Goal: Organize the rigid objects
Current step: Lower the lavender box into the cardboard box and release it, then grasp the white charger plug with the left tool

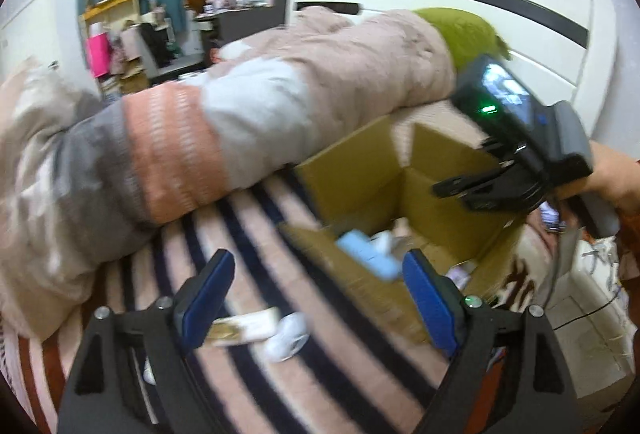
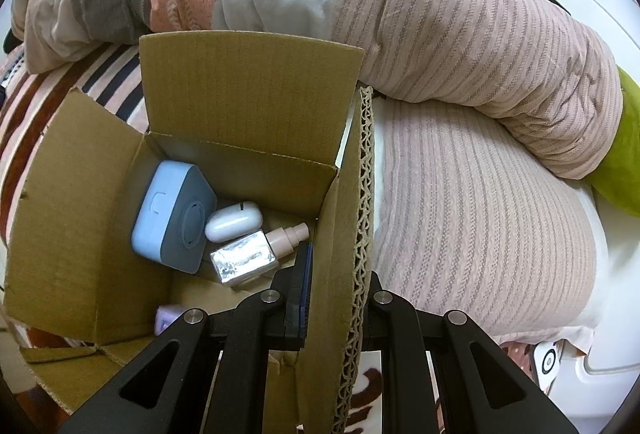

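The left gripper (image 1: pixel 316 298) hovers with jaws wide apart over the striped blanket (image 1: pixel 248 226), a small white object (image 1: pixel 288 336) between them at six o'clock. At three o'clock, the right gripper (image 2: pixel 332 298) clamps the cardboard box (image 2: pixel 240 90) wall; inside lie a blue case (image 2: pixel 172 214), white pod (image 2: pixel 233 221) and silver bottle (image 2: pixel 246 258).

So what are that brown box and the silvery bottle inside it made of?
The box looks like matte corrugated cardboard: its cut edge shows wavy fluting. The bottle seems glass or plastic with a mirror-like, crinkled silver finish and a pink plastic-looking pump; hard to be sure.
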Motion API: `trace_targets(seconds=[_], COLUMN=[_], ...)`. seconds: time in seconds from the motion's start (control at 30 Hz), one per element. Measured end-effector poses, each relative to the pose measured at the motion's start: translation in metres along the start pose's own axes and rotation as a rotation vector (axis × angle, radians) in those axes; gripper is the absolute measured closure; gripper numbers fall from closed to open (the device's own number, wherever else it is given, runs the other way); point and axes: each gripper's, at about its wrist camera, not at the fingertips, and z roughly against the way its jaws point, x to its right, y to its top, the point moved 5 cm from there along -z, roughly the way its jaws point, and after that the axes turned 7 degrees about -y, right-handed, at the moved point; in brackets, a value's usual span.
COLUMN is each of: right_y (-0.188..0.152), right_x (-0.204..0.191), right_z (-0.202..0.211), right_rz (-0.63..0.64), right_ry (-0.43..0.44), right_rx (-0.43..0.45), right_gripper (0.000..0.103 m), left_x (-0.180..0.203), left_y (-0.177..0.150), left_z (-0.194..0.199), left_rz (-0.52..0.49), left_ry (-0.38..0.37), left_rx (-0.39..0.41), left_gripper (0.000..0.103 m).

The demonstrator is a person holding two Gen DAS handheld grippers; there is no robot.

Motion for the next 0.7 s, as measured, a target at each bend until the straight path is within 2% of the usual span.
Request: trace_targets(seconds=[0.17, 0.33, 0.5, 0.6, 0.67, 0.7], right_y=[0.001, 0.001, 0.001, 0.001, 0.000, 0.000], right_x=[0.000, 0.000, -0.001, 0.000, 0.000, 0.000], right_z=[-0.003, -0.004, -0.003, -0.003, -0.004, -0.003], right_rz=[0.001, 0.005, 0.010, 0.006, 0.006, 0.005], right_ry=[-0.008, -0.016, -0.020, -0.019, -0.019, -0.018], right_rx=[-0.009, -0.016, -0.018, -0.020, -0.019, -0.019], right_gripper=[0.093, 0.093, 0.093, 0.093, 0.093, 0.093], left_x=[-0.065, -0.141, -0.181, -0.186, -0.184, -0.182], left_y=[-0.041, -0.105, -0.154, -0.163, -0.165, -0.164], left_z=[0.014, 0.005, -0.017, -0.030, -0.039, -0.043], left_rz=[0.095, 0.205, 0.294, 0.319, 0.321, 0.319], left_ry=[0.095, 0.204, 0.218, 0.185, 0.171, 0.163], left_rx=[-0.013, -0.096, -0.160, -0.168, -0.175, -0.181], left_gripper=[0.018, 0.018, 0.018, 0.019, 0.029, 0.046])
